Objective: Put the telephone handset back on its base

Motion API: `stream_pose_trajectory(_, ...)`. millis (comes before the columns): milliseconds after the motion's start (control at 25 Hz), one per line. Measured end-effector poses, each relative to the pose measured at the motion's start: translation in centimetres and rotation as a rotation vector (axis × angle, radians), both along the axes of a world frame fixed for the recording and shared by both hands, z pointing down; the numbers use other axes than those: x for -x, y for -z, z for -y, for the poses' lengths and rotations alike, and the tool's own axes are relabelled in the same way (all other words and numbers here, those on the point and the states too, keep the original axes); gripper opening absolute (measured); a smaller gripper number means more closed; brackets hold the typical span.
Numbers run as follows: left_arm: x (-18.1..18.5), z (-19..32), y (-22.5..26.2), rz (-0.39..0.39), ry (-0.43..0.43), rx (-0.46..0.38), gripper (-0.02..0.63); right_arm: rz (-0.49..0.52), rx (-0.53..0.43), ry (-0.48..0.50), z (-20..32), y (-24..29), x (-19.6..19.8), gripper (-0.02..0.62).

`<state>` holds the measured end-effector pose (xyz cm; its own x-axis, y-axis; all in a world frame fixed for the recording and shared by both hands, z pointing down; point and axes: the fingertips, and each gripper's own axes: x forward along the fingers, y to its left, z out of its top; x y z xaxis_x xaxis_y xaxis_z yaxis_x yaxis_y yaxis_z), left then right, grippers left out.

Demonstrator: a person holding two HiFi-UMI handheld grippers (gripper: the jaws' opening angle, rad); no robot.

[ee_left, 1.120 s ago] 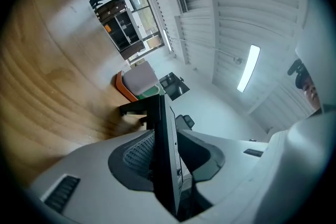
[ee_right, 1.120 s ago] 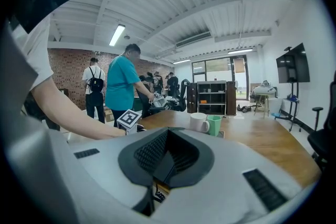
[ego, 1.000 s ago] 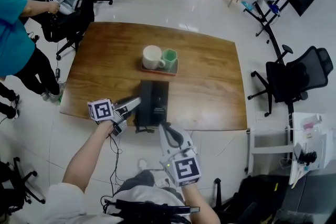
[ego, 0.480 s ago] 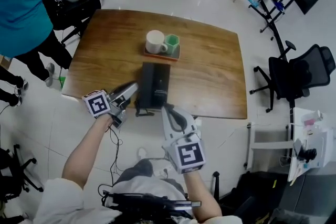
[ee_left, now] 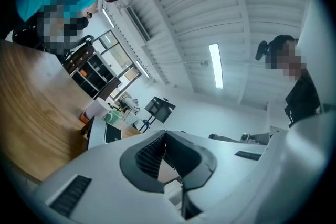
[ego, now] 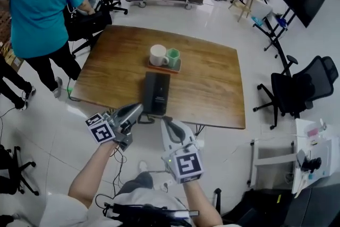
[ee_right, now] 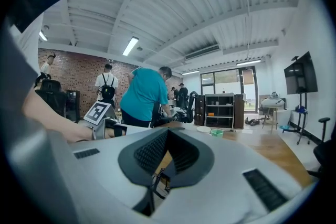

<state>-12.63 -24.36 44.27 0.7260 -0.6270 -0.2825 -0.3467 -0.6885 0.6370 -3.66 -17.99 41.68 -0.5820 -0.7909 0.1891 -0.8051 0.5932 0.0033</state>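
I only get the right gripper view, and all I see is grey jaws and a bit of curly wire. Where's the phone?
Observer: The head view shows the black telephone on the wooden table, just ahead of your right hand-held gripper.
Operator: Is the handset on it?
Observer: It looks so. The handset lies along the phone's left side, and the curly cord hangs off the near table edge.
Operator: What's the other gripper holding?
Observer: Nothing. The left hand-held gripper has just closed its jaws, and its own view shows nothing between them.
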Motion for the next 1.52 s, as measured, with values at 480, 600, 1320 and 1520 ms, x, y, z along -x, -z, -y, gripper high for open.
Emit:
stream_pose_trajectory(480,-6.7,-13.4,7.3,0.172,0.079,-0.238,0.005,0.012,-0.073,0.064,-8.8,2.9,-2.6,0.005)
stream_pose_trajectory(600,-8.5,-16.5,8.3,0.254,0.116,-0.296,0.005,0.019,-0.084,0.073,-11.1,3.2,-3.5,0.005)
stream_pose_trajectory(1320,-12.1,-33.1,12.6,0.374,0.311,-0.369,0.005,0.052,-0.124,0.18,-25.6,5.1,-5.6,0.003)
stream_pose_trajectory(1520,-12.4,-35.5,13.3,0.387,0.337,-0.372,0.005,0.046,-0.129,0.196,-27.7,5.8,-5.8,0.003)
